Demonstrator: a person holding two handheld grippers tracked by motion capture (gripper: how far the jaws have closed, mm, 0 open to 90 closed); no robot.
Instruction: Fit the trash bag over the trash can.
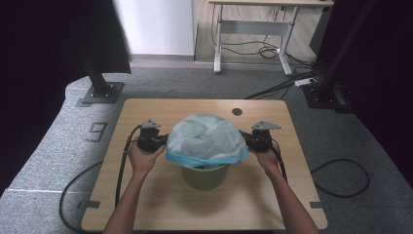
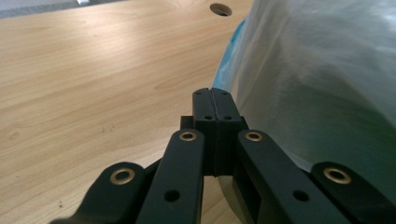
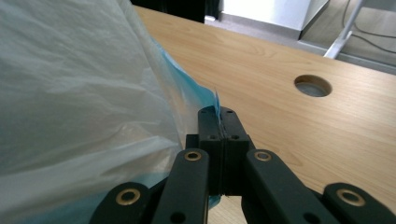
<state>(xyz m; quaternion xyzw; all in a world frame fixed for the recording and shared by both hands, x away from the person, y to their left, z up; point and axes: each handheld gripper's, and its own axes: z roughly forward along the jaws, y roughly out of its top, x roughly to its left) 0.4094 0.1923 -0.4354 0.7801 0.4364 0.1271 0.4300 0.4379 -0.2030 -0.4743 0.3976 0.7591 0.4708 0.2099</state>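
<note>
A green bin [image 1: 204, 176] stands in the middle of the wooden table [image 1: 160, 195]. A thin white bag with a blue hem [image 1: 207, 136] is draped over its mouth and puffs up above it. My left gripper [image 1: 163, 142] is at the bag's left side and my right gripper [image 1: 247, 141] at its right side, each held by a hand. In the left gripper view the jaws [image 2: 212, 93] are shut against the blue hem of the bag [image 2: 317, 70]. In the right gripper view the jaws [image 3: 218, 112] are shut, with a sliver of the bag's [image 3: 70, 84] blue hem sticking out between them.
A round cable hole [image 1: 237, 111] sits in the table behind the bin. Black frame posts [image 1: 100, 83] stand on the grey carpet at the far left and far right. A white-legged desk [image 1: 253, 29] and floor cables lie farther back.
</note>
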